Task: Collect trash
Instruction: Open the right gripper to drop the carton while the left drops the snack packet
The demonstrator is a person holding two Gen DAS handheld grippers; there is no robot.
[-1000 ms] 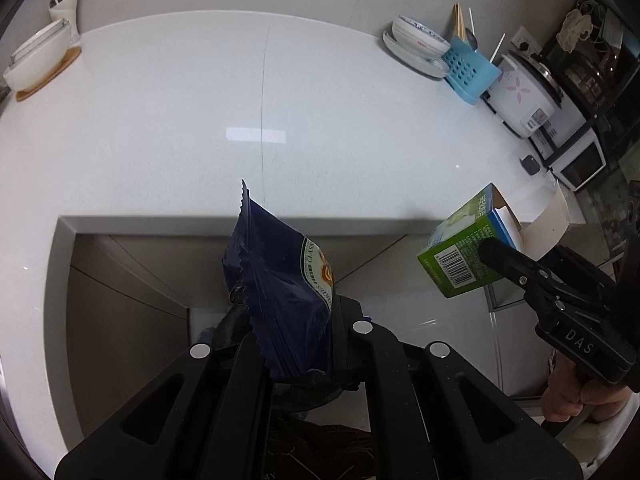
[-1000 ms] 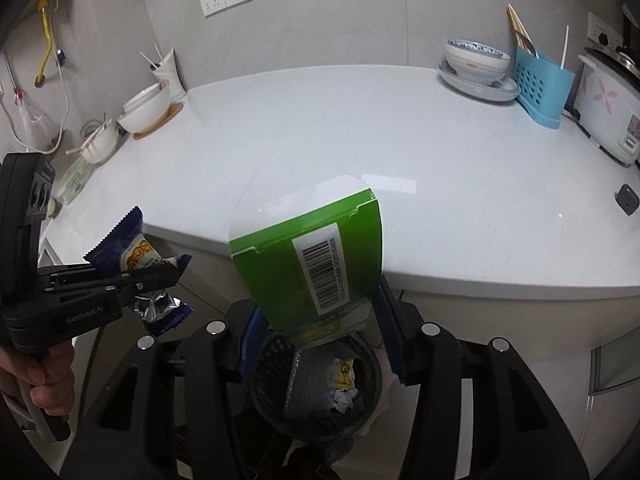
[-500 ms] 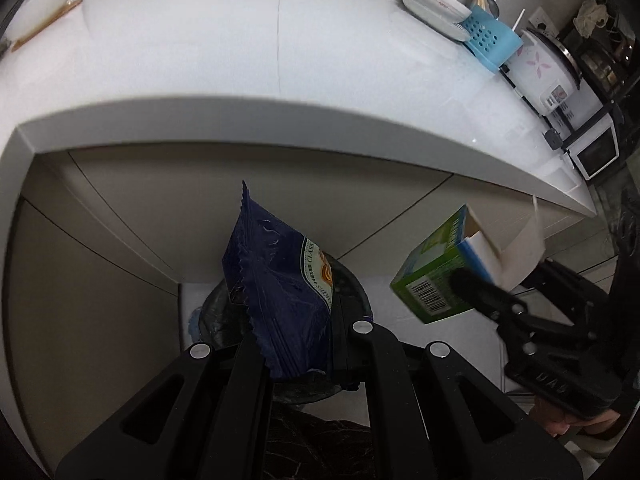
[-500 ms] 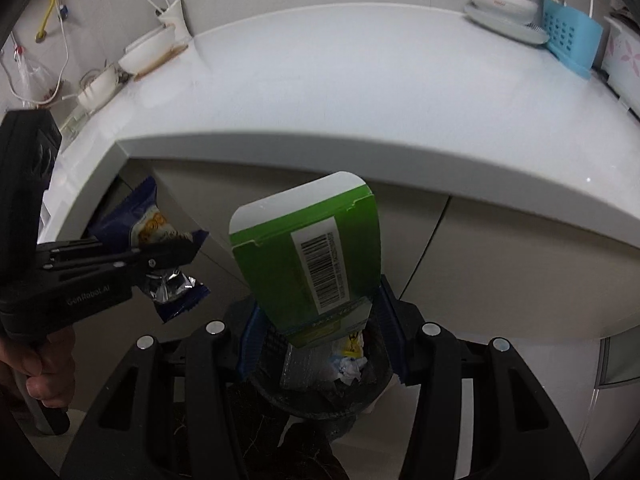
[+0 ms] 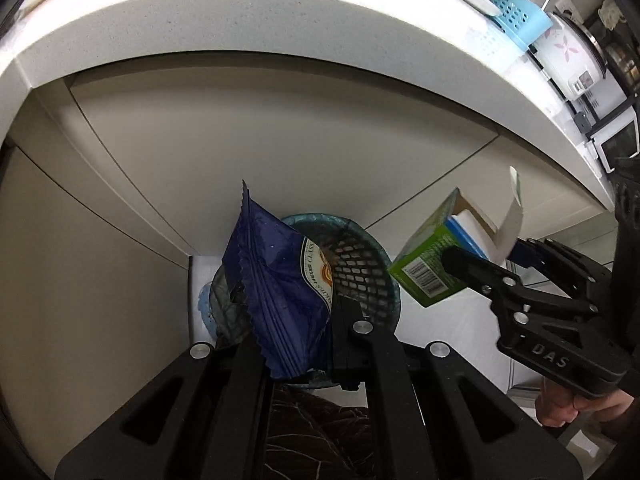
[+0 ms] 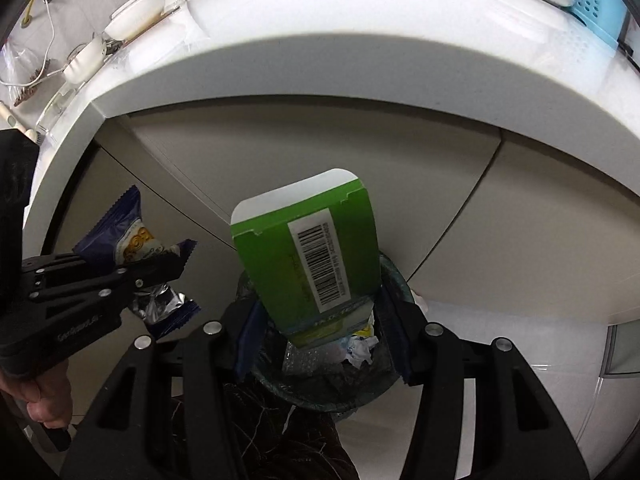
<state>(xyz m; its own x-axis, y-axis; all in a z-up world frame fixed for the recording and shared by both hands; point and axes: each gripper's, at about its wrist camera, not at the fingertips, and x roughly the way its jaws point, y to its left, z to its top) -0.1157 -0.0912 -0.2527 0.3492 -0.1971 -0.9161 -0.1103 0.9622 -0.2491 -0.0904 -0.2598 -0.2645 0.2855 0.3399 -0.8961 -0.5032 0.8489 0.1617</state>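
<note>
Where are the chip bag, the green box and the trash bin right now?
chip bag (image 5: pixel 280 280), left wrist view, blue front panel
green box (image 6: pixel 308 256), right wrist view, barcode side
trash bin (image 5: pixel 372 264), left wrist view, mesh wall

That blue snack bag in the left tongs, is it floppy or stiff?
Probably floppy: the blue snack bag looks creased and crumpled where the left tongs pinch it. Likely light, since its torn end shows foil and looks empty. Its glossy film may be slippery.
</note>
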